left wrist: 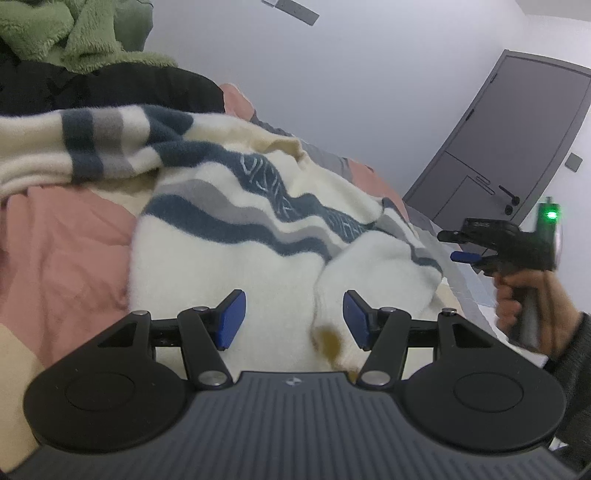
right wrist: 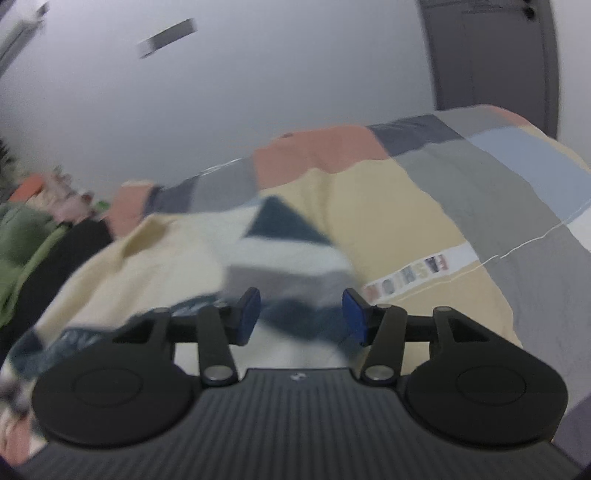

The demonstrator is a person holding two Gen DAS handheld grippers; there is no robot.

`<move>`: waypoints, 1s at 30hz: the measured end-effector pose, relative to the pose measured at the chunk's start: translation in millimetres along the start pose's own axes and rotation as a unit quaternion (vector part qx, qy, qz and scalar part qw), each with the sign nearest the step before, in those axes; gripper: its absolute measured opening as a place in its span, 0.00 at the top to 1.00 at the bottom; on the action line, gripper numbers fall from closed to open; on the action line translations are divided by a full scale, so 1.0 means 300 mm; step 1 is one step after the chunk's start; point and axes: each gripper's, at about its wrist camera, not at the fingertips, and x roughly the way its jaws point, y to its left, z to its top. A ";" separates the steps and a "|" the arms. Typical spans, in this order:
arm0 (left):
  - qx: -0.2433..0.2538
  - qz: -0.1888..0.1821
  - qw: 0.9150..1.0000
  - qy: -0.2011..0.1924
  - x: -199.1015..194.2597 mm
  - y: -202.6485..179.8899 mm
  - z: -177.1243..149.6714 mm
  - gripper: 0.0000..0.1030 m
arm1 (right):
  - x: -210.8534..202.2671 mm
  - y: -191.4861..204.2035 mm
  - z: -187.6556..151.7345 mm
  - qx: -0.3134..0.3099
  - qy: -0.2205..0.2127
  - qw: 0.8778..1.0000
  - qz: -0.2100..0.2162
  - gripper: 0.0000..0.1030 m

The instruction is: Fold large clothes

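Left gripper wide open, nothing between the blue pads, hovering just above the near part of a cream sweater with navy and grey wavy stripes. Sweater lies spread ahead of both grippers on a patchwork quilt; one sleeve runs off ahead-left, the other is folded across the body ahead-right. A brownish stain sits just inside the right finger.

Right gripper also open, holding nothing, above the striped knit; that view is motion-blurred, so contact with the cloth cannot be told. Seen from the left wrist, it sits off to the right, past the sweater's edge, in the person's hand.

Handling guess: thick fuzzy knit, soft, limp, fairly bulky, not slippery or fragile; it will sag and bunch when lifted. Best taken at hem corners, shoulders or cuff, pinching a full layer and not just fluff.

No containers in view. Green fleece on dark clothing piled far ahead-left. Grey door ahead-right.
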 end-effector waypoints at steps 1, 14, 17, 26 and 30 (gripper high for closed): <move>0.000 0.001 1.000 -0.003 -0.008 -0.002 0.001 0.38 | -0.035 0.029 -0.018 -0.011 0.005 1.000 0.016 0.49; 0.034 0.080 0.996 -0.022 -0.108 -0.001 0.026 0.38 | -0.189 0.358 -0.394 -0.106 0.128 0.976 0.138 0.51; 0.028 0.110 0.993 -0.022 -0.129 0.028 0.041 0.38 | -0.172 0.370 -0.471 -0.133 0.127 0.976 0.119 0.53; 0.009 0.291 0.957 0.002 -0.259 0.147 0.031 0.38 | -0.209 0.287 -0.458 -0.122 0.114 0.979 0.117 0.51; -0.008 0.335 0.942 -0.009 -0.295 0.180 0.028 0.38 | -0.192 0.235 -0.442 -0.071 0.122 0.985 0.103 0.51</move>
